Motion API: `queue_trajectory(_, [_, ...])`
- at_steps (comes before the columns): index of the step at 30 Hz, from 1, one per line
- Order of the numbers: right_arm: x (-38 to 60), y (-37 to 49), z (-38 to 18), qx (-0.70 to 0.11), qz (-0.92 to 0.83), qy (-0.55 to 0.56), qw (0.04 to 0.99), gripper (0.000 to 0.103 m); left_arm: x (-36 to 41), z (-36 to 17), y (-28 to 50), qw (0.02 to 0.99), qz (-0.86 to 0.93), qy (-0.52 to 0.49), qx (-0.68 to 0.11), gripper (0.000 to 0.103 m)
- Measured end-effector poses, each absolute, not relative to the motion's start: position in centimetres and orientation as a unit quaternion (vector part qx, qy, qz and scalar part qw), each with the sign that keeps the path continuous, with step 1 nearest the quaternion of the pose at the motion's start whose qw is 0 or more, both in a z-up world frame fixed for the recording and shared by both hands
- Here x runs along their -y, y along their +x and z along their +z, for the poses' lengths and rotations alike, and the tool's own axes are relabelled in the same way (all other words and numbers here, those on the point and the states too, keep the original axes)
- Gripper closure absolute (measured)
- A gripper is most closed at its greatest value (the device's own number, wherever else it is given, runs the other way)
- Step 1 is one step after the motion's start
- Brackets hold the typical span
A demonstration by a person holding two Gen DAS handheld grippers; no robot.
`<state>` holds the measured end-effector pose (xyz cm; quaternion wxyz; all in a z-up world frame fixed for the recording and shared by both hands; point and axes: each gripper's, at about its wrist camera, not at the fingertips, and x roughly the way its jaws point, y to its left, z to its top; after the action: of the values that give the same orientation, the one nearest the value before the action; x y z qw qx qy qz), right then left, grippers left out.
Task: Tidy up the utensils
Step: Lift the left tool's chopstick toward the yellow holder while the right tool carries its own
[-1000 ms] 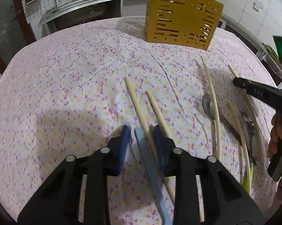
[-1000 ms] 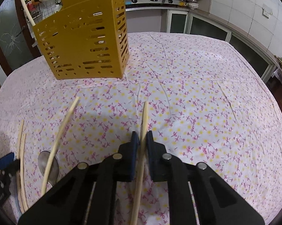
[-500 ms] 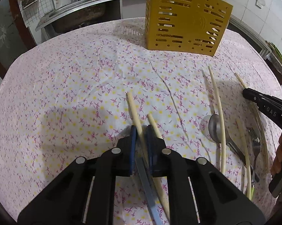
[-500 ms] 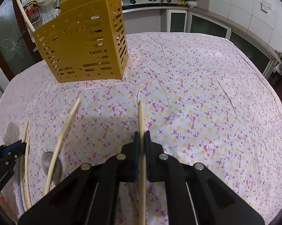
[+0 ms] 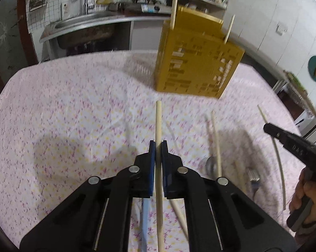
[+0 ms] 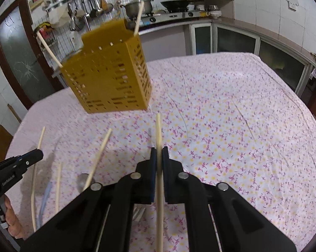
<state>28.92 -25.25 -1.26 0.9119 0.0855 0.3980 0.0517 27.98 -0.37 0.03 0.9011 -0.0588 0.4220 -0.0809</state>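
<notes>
The matte black plastic left gripper (image 5: pixel 158 147) carries blue rubber pads (image 5: pixel 151 163) and round silver pivot screws (image 5: pixel 134 169). The matching black right gripper (image 6: pixel 158 154) has blue pads and silver screws too; white lettering marks both bodies.

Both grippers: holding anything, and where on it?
Left gripper is shut on a chopstick, partway along its shaft. Right gripper likewise grips another chopstick.

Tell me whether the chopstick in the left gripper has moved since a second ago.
Yes. The chopstick, clamped in the left gripper, has come up off the tablecloth; its tip now reaches nearer the yellow utensil holder.
</notes>
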Motion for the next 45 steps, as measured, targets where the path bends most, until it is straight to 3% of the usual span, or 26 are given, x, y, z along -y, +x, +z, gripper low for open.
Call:
queue_trajectory(15, [24.5, 26.8, 4.2, -0.261, 0.105, 0.114, 0.953, 0.097, 0.8, 5.4, 26.2, 0.944, -0.094, -0.054, -0.311, 0.098])
queue_trajectory(32, [25.1, 28.6, 7.1, -0.177, 0.129, 0.125, 0.968, 0.097, 2.2, 9.5, 28.6, 0.959, -0.122, -0.043, -0.253, 0.098])
queue_trajectory(45, [25.4, 33.4, 9.5, -0.184, 0.158, 0.151, 0.958, 0.097, 3.6, 15.8, 31.8, 0.966, -0.124, 0.013, -0.227, 0.098])
